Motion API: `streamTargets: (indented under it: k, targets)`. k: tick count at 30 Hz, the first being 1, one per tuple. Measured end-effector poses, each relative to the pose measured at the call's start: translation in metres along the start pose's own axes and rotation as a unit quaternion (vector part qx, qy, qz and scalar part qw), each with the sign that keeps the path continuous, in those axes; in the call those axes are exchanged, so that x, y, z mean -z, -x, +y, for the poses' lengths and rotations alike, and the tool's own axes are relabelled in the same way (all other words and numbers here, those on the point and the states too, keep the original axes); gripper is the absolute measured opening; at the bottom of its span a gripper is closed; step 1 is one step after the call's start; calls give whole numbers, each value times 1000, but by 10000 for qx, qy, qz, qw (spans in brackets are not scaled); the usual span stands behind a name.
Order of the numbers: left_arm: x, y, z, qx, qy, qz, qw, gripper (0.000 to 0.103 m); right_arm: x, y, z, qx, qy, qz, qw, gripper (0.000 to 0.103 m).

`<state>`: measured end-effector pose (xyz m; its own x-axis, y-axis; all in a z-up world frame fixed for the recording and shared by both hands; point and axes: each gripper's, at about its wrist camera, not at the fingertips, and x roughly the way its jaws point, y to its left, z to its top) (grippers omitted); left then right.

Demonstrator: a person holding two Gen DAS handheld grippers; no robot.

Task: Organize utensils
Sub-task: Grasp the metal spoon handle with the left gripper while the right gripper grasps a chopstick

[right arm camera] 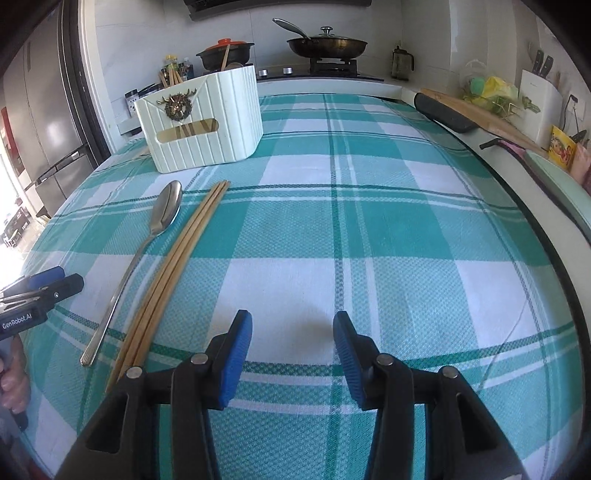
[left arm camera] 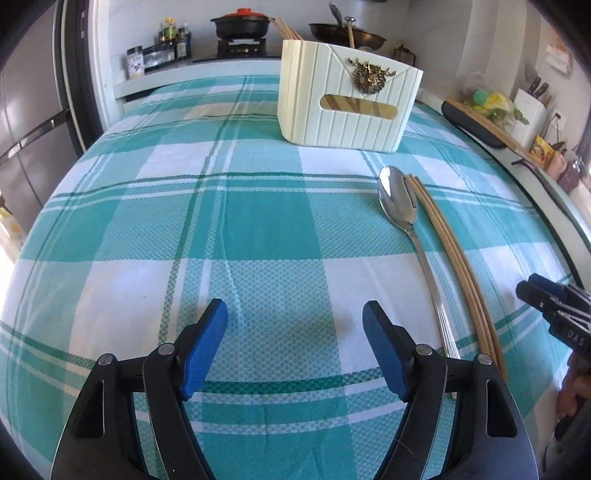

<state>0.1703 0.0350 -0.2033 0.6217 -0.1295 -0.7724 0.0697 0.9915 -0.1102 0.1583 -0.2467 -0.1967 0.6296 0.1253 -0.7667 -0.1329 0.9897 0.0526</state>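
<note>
A metal spoon [left arm camera: 399, 206] and wooden chopsticks [left arm camera: 458, 266] lie side by side on the teal plaid tablecloth [left arm camera: 258, 221], ahead and right of my left gripper [left arm camera: 295, 314]. That gripper is open and empty. In the right wrist view the spoon [right arm camera: 162, 218] and chopsticks [right arm camera: 177, 266] lie left of my right gripper [right arm camera: 293, 325], which is open and empty. A cream ribbed utensil box [left arm camera: 347, 99] stands beyond them, with chopsticks showing inside; it also shows in the right wrist view [right arm camera: 203, 118].
A stove with a black pot [left arm camera: 240, 26] and a wok [right arm camera: 327, 44] stands behind the table. A counter at the right holds a cutting board [right arm camera: 480, 114], a knife block [right arm camera: 535, 99] and packets. A fridge [right arm camera: 44, 110] stands at the left.
</note>
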Motion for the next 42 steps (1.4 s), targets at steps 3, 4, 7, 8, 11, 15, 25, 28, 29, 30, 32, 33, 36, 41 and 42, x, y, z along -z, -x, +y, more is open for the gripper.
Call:
streamTargets:
  k: [3,4,7,8,11,15,25,28,29,30,32,33,36,41,42]
  targets:
    - [0,-1,-1,-18,-18,16,10000,80,3,1,2,64,28,-56,10000,47]
    - [1,-2,-2,-29,-38,24,10000,81,4,1,2,81,28,-55,9999,47]
    - [1,-2,-4,-68,-77,38,9999,82,5,1,4,181,54,-59,9998,47]
    - [1,-2,-4,-64,-78,39,9999,82,5,1,5,212,64,-62,9997,47]
    - [1,-2,-4,-54,-66,41,10000,84,5,1,5,234,59,-68,9997,47]
    - [1,-3,-4,-64,-75,50,9999,85,6,1,4,233,32,-71,9997,47]
    - [-3,3,-4,151,60,-123,9998,85,6,0,4,273,65,-68,9996,47]
    - [-14,6,-17,434,26,-156,9989,85,6,0,4,270,63,-67,9996,47]
    - [-18,5,-25,527,-42,-143,9985,85,6,0,4,270,63,-67,9996,47]
    - [-21,4,-33,592,-139,-135,9981,85,6,0,4,270,62,-67,9996,47]
    - [-27,0,-51,609,-381,-149,9973,85,6,0,4,268,60,-68,9996,47]
    - [-29,-3,-60,561,-512,-158,9970,85,6,0,4,269,62,-67,9996,47]
    - [-32,-19,-78,368,-781,-52,9963,79,6,1,4,255,53,-71,9996,47]
    - [-30,-31,-84,188,-879,99,9959,57,6,1,3,220,24,-79,9997,47]
    - [-29,-30,-82,211,-847,77,9961,49,6,1,3,217,22,-80,9997,47]
